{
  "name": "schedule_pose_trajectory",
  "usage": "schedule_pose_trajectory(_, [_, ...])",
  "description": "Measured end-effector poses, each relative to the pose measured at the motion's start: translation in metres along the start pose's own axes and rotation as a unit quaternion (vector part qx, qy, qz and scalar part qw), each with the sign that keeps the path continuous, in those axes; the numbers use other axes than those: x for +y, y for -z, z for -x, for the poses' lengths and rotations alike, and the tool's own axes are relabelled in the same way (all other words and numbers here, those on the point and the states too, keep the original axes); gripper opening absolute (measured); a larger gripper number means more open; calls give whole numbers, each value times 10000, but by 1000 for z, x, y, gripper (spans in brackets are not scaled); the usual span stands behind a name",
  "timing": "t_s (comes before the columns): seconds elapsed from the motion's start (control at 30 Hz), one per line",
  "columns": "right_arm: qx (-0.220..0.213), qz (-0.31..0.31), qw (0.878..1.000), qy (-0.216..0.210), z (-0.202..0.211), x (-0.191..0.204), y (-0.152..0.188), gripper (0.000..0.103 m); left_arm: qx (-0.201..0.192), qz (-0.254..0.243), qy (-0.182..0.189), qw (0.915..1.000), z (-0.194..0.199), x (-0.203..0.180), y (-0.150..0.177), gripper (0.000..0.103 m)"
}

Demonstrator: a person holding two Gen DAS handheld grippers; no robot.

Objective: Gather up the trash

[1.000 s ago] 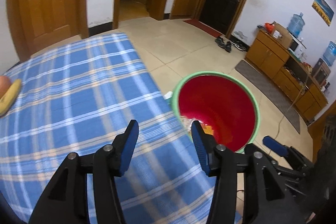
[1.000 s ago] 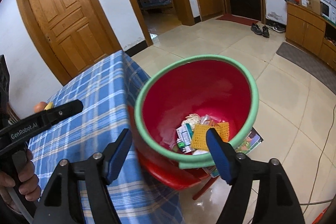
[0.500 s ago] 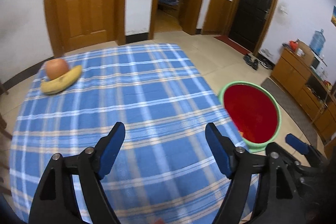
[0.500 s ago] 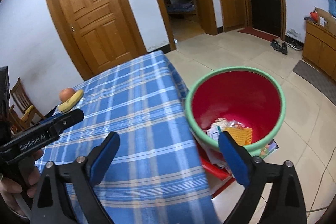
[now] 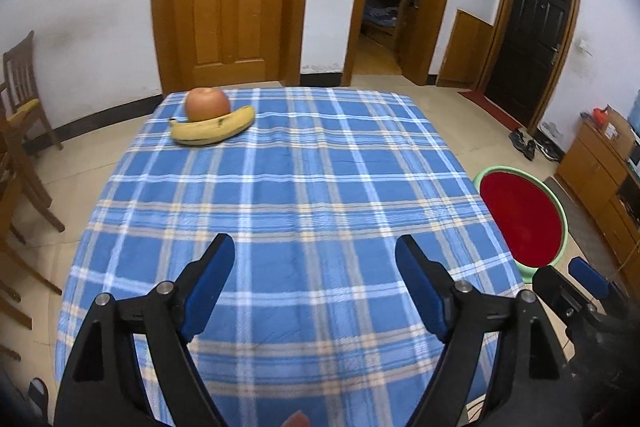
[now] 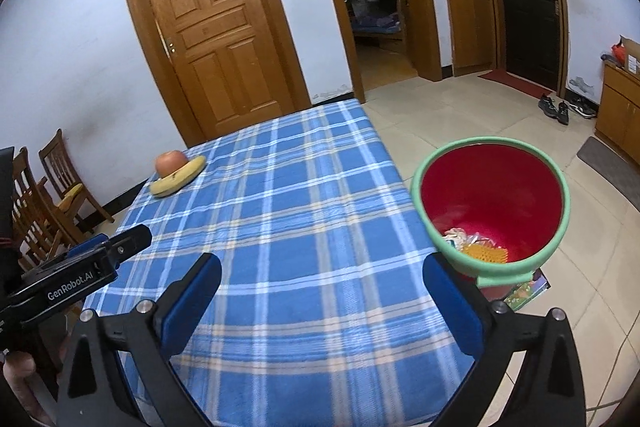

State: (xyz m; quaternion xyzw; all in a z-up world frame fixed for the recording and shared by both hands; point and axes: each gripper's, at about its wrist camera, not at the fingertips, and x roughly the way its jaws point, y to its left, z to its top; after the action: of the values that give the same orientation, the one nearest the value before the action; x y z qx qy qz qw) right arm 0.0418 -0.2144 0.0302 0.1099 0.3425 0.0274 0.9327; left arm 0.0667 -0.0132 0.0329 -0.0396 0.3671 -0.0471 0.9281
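Note:
A red bin with a green rim [image 6: 492, 203] stands on the floor at the right side of the table [image 6: 288, 227]; it also shows in the left wrist view [image 5: 520, 215]. Trash [image 6: 476, 247] lies at its bottom, including an orange mesh piece and wrappers. My left gripper [image 5: 316, 287] is open and empty above the near part of the blue plaid tablecloth [image 5: 296, 195]. My right gripper [image 6: 320, 301] is open and empty above the table's near right part, left of the bin.
An apple [image 5: 207, 104] and a banana [image 5: 214, 130] lie at the table's far left. Wooden chairs [image 6: 44, 199] stand to the left. A booklet [image 6: 526, 289] lies on the floor under the bin. A wooden cabinet [image 5: 600, 175] stands at right.
Both grippers have pulled back and up from the bin to over the table. The left jaws have opened wider. More of the table and the fruit has come into view.

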Motion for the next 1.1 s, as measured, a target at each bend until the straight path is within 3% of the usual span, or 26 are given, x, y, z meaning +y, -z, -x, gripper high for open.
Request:
schedule_pose_trajectory(0.37, [-65,132,9998,-108,11,20,11,103,-201,159,-246,9994,23,16,12,82])
schedule_pose_trajectory(1.1, [-74,142,9997,-165,14,24,12,103,-313,203,-265,9990,34,16,13,82])
